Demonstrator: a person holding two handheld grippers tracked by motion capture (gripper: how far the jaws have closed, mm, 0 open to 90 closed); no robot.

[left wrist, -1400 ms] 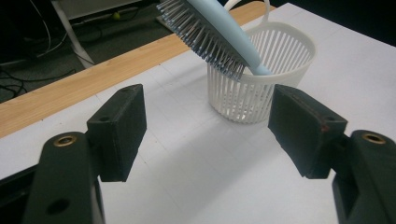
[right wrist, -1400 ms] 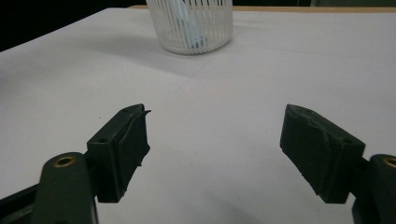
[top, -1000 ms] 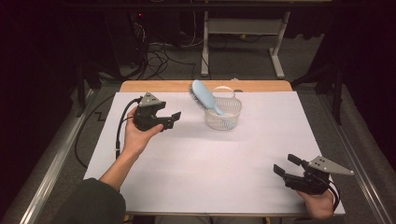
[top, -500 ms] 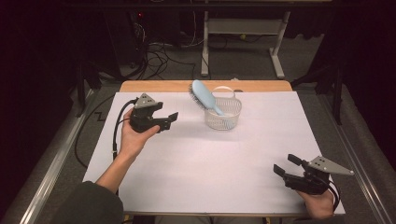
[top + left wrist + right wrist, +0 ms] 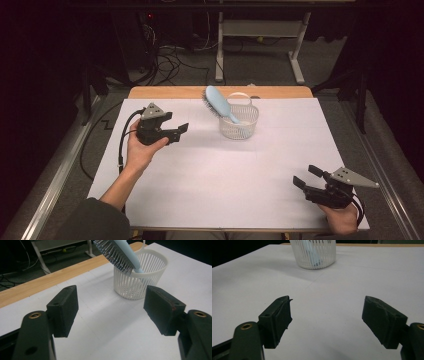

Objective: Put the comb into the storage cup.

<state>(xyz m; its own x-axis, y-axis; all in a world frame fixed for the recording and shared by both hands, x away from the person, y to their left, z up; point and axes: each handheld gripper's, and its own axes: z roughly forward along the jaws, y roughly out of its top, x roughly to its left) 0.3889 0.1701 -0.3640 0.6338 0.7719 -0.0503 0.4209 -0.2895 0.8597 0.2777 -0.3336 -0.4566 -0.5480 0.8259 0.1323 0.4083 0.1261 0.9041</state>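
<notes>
A light blue hairbrush (image 5: 218, 104) leans handle-down in a small white slatted basket (image 5: 240, 122) at the back middle of the white table (image 5: 220, 175); its bristled head sticks out up and to the left. In the left gripper view the hairbrush (image 5: 120, 253) and basket (image 5: 140, 275) lie ahead and to the right. My left gripper (image 5: 181, 131) is held above the table's left side, open, nothing between its jaws. My right gripper (image 5: 306, 176) rests low at the front right corner, open and empty. From there the basket (image 5: 314, 255) stands far ahead.
A bare wooden strip (image 5: 165, 92) runs along the table's far edge. Beyond it lie floor cables (image 5: 170, 55) and a white desk frame (image 5: 260, 35). A metal rail (image 5: 55, 175) borders the left side.
My left gripper has drawn slightly back to the left and away from the basket. The right gripper, hairbrush and basket have stayed put.
</notes>
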